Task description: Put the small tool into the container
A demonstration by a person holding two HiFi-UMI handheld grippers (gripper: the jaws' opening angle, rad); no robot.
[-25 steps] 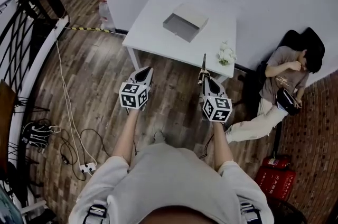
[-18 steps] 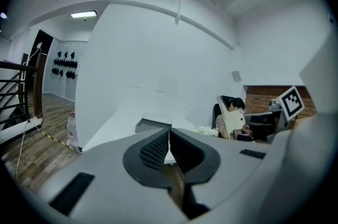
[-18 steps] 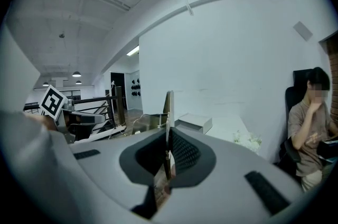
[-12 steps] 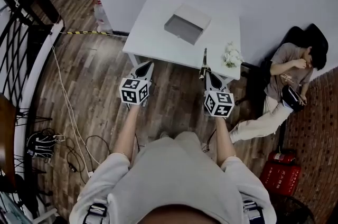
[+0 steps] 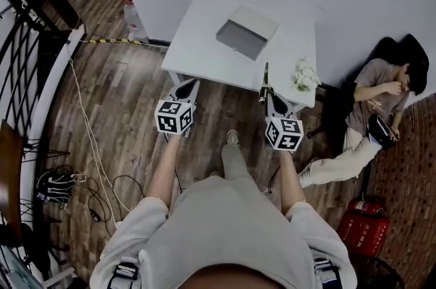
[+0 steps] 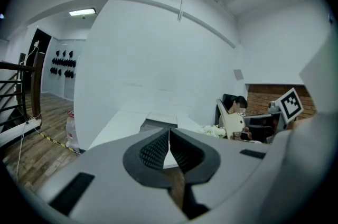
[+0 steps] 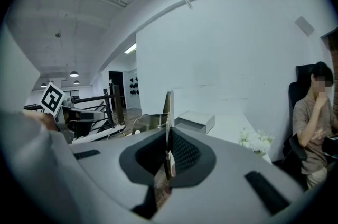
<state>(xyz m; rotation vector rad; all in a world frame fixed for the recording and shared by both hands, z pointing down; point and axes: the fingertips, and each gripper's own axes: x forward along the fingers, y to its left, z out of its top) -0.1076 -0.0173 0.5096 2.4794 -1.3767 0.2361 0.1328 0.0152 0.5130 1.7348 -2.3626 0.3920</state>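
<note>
The right gripper's (image 5: 270, 98) jaws pinch the tool (image 5: 265, 80), a thin strip that sticks out of them toward 12 o'clock; in the head view its tip shows against the near edge of the bench (image 5: 197, 42). The left gripper's (image 5: 185, 88) jaws are pressed together with nothing between them. The container (image 5: 246, 32), a grey box, sits on the bench at 11 o'clock from the tool, well apart; its contents cannot be told. Flowers (image 5: 306, 75) lie at 3 o'clock of the tool.
</note>
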